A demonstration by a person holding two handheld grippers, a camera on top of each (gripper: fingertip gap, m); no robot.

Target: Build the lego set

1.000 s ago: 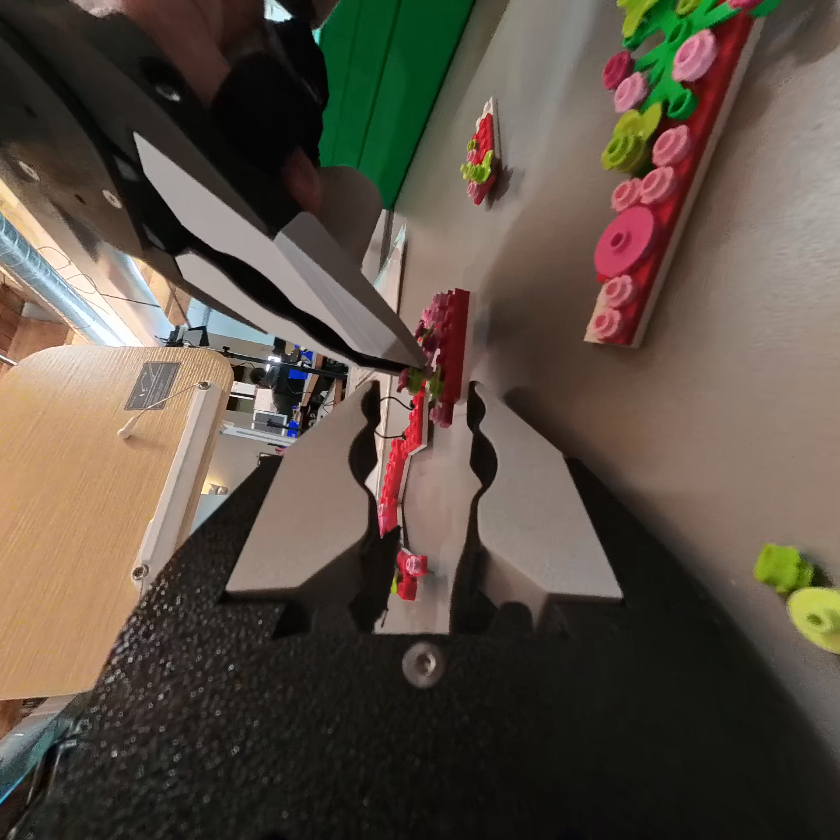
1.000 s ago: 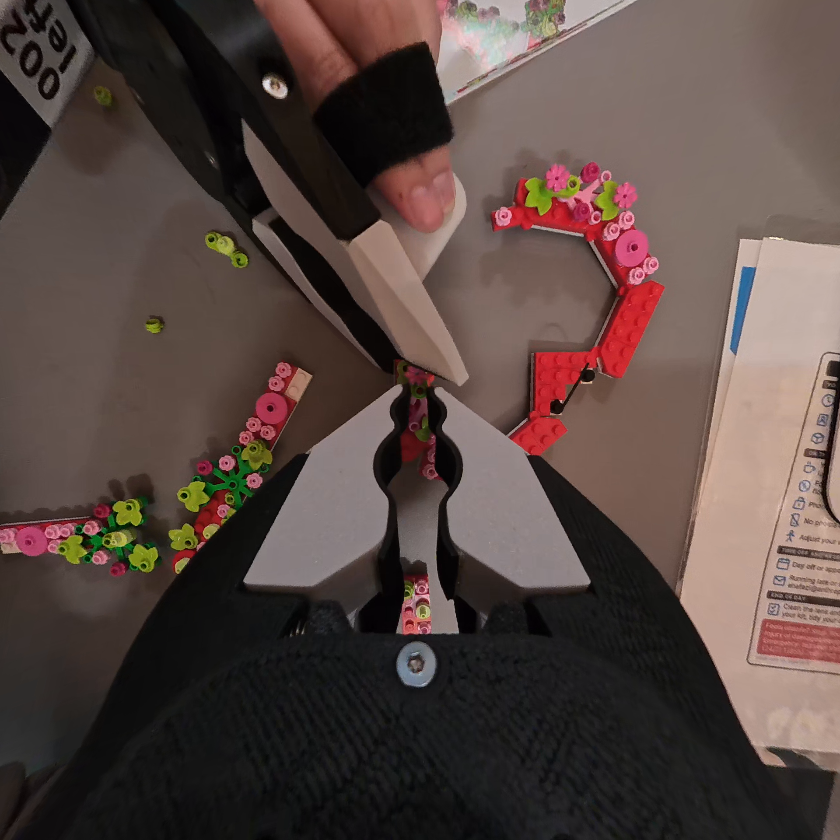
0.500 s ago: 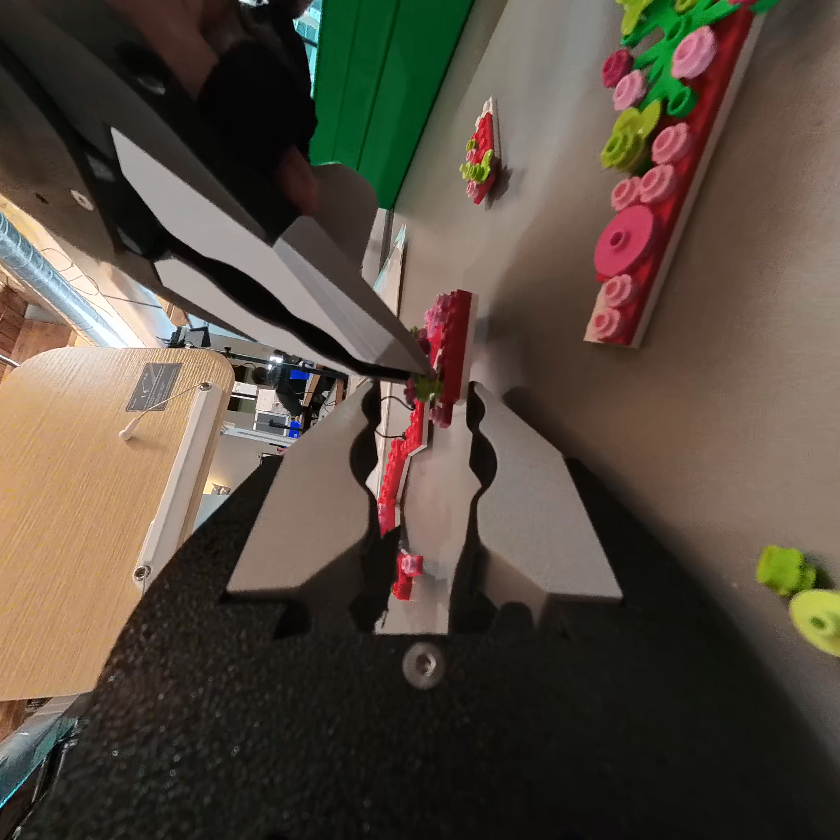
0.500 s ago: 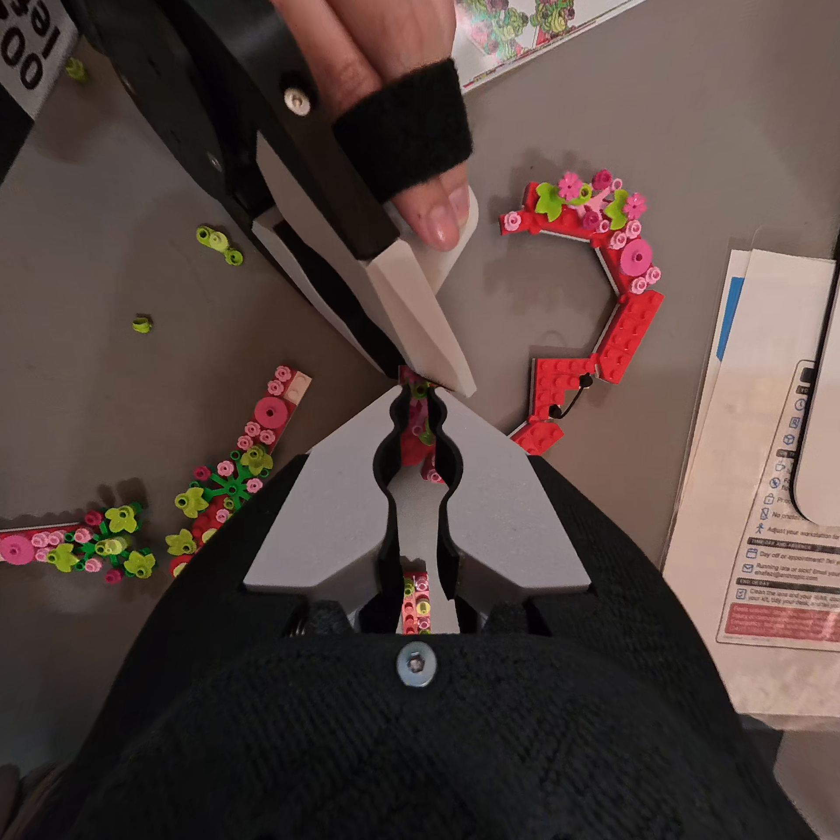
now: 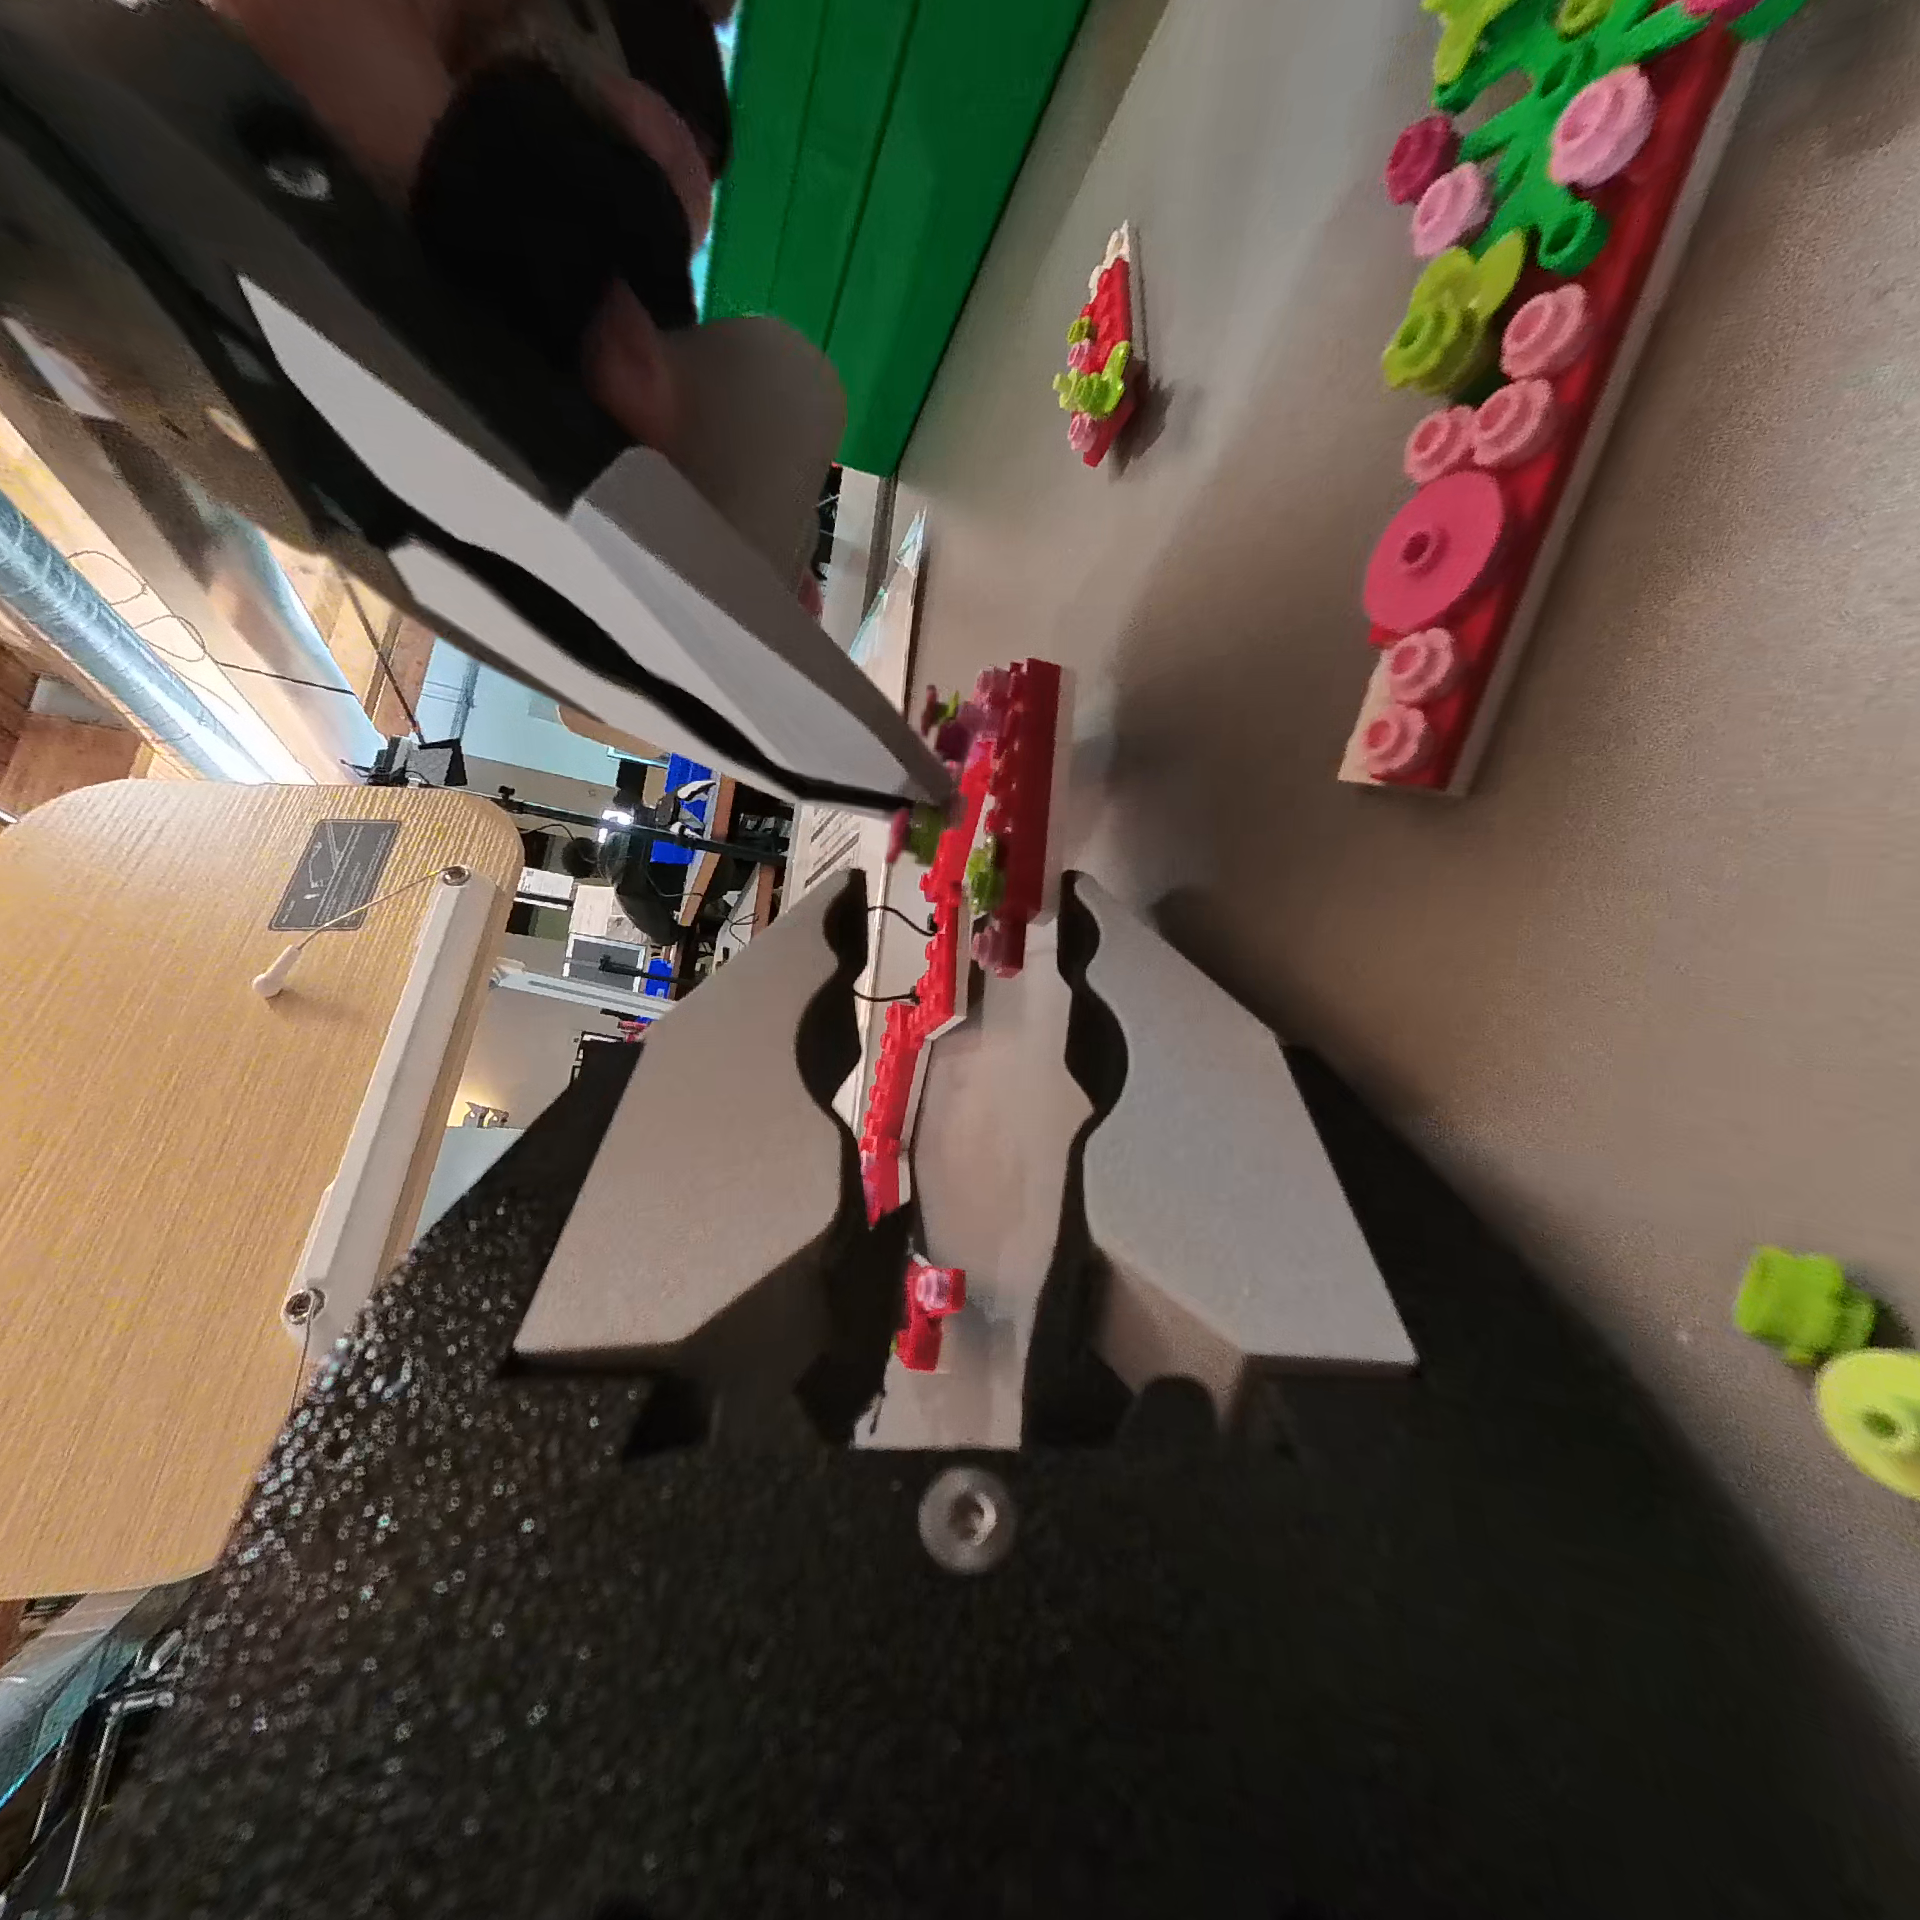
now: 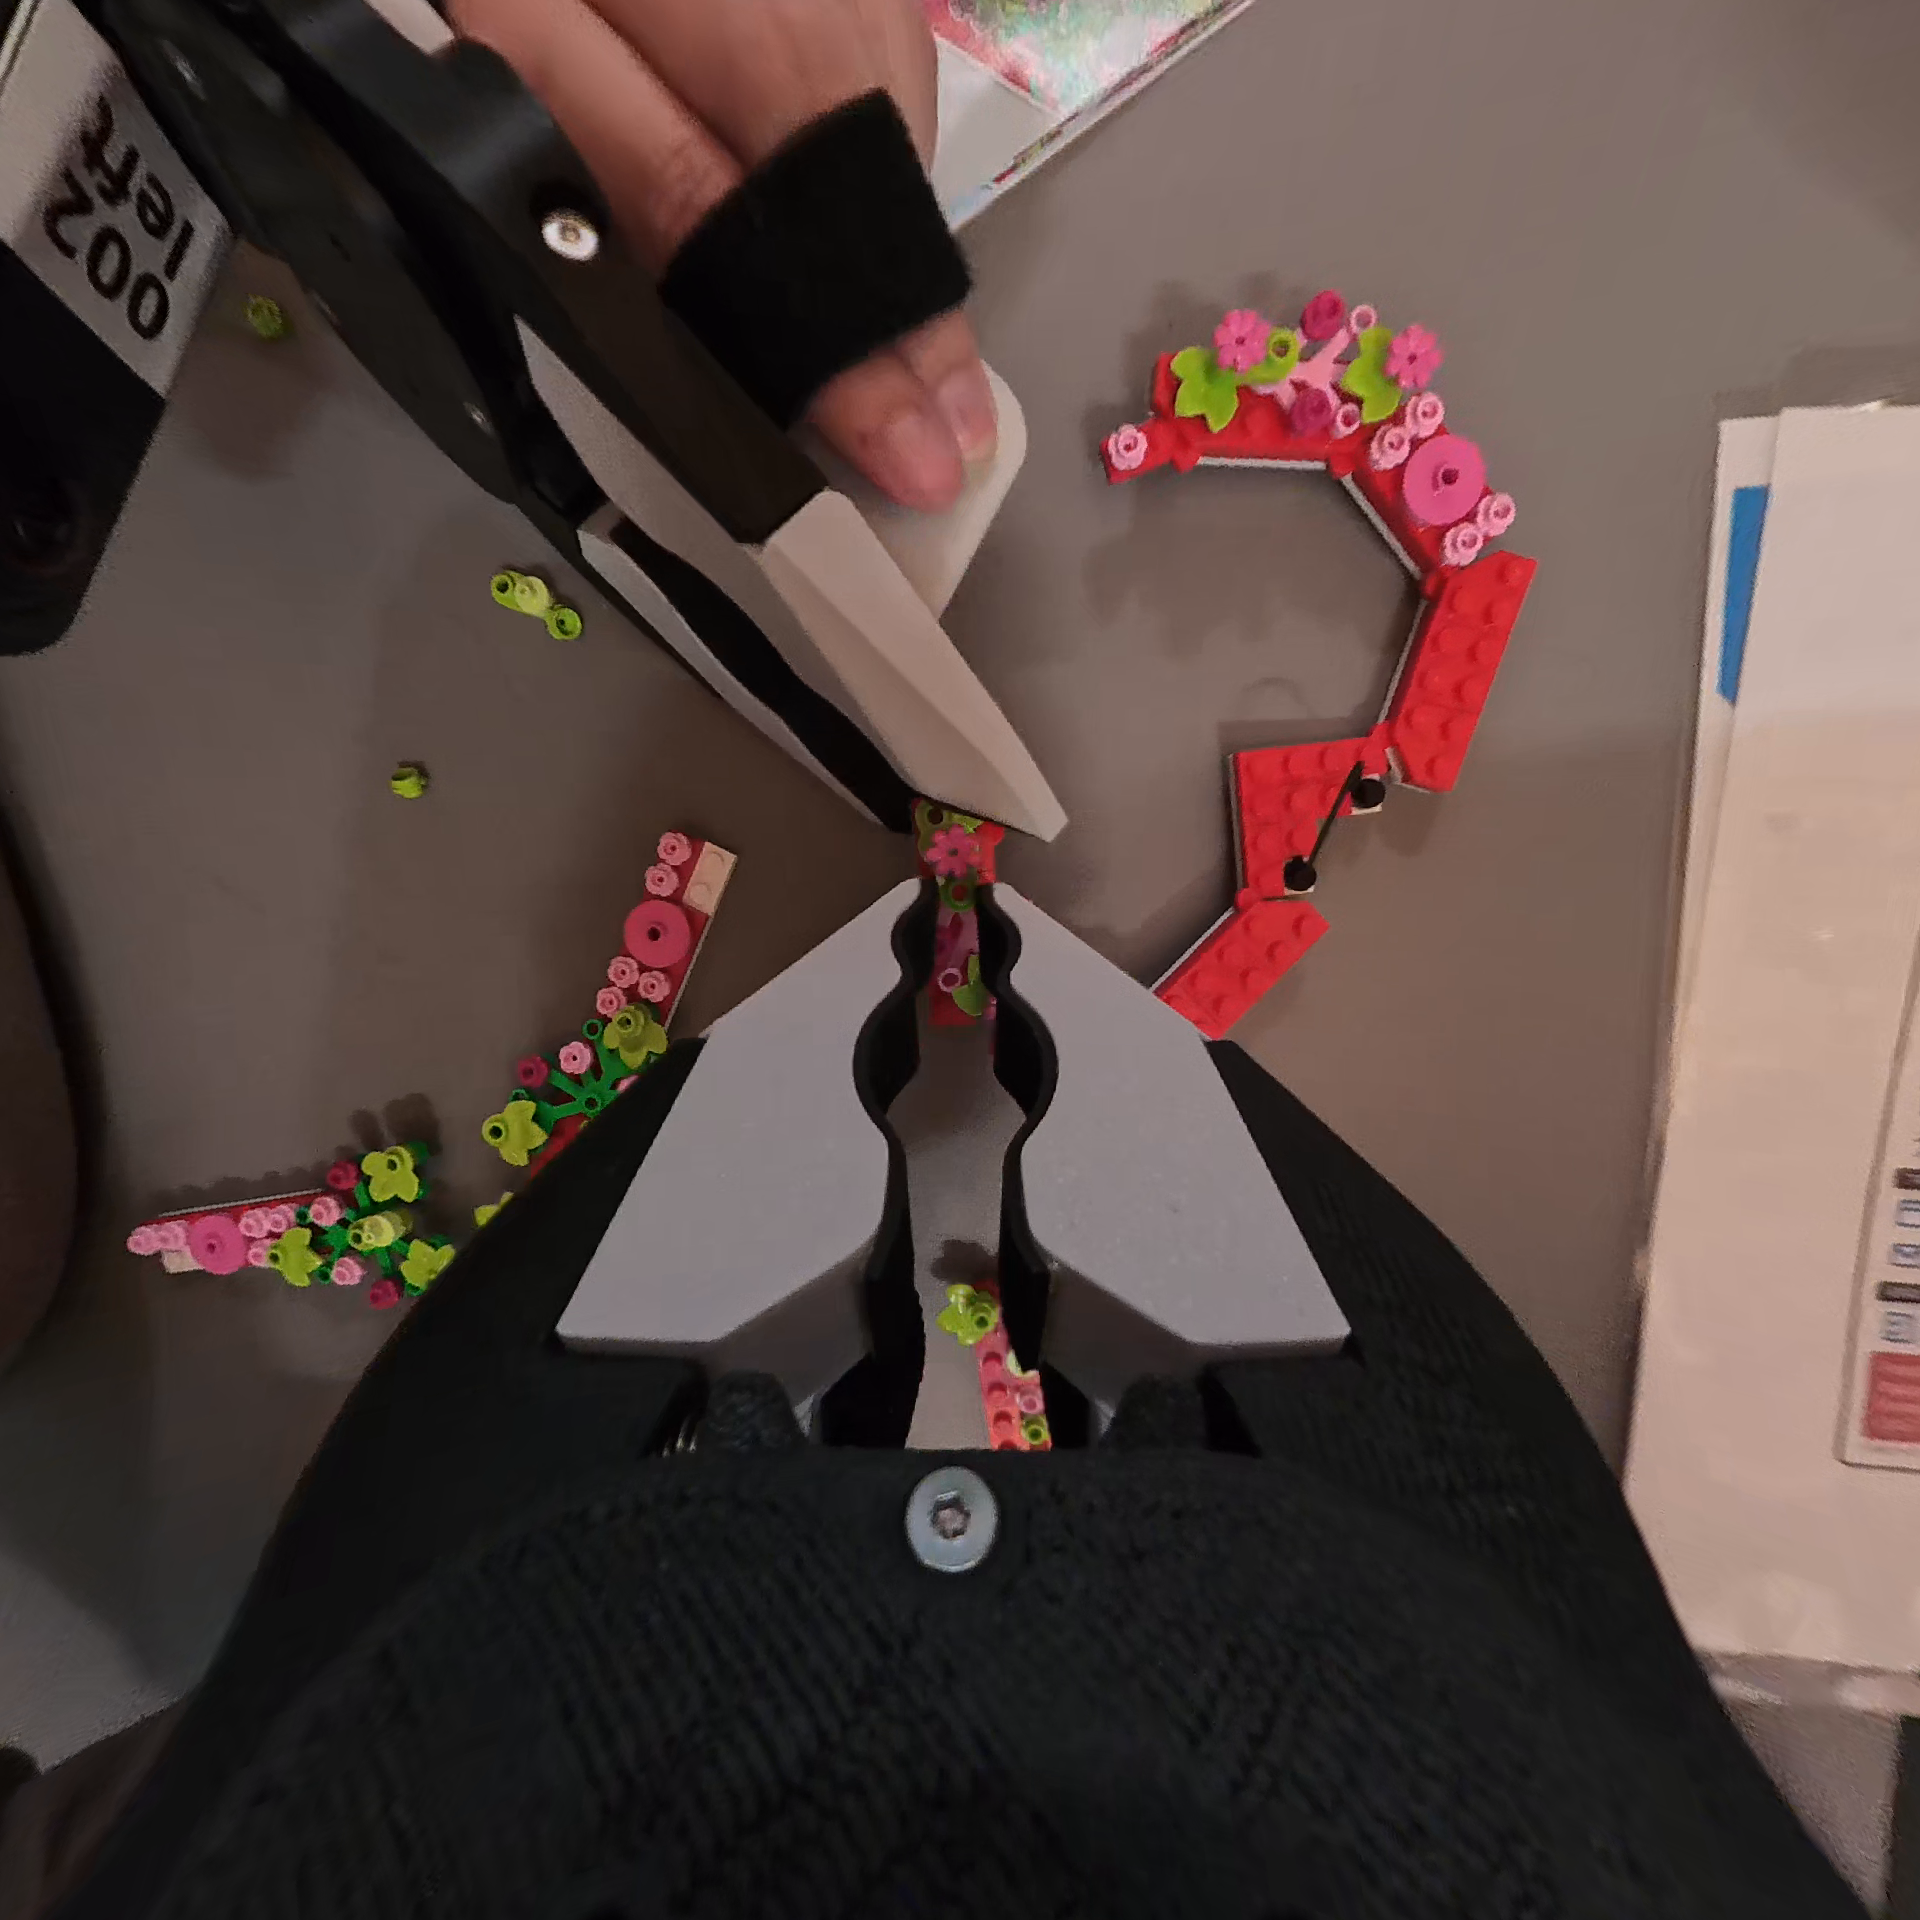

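Observation:
My right gripper (image 6: 956,899) is shut on a short red strip with pink and lime flowers (image 6: 954,852), holding it above the grey table (image 6: 1299,208). The strip's far end sticks out past the fingertips. My left gripper (image 6: 971,826) comes in from the upper left, and its jaws stand on either side of that far end. In the left wrist view the left gripper (image 5: 966,883) shows a clear gap around the strip (image 5: 1023,790), and the right gripper (image 5: 925,805) reaches in from the upper left. A curved red arc with flowers (image 6: 1455,655) lies on the table to the right.
A flowered strip with a big pink disc (image 6: 665,935) and another flowered piece (image 6: 291,1236) lie on the left. Loose lime pieces (image 6: 535,603) lie beside the left gripper. Papers (image 6: 1808,935) cover the right edge. A green sheet (image 5: 894,208) stands at the far end. My left and right fingertips are right by each other.
Both grippers stay together at the strip. The views have shifted only slightly, and the gap between the left jaws is about the same.

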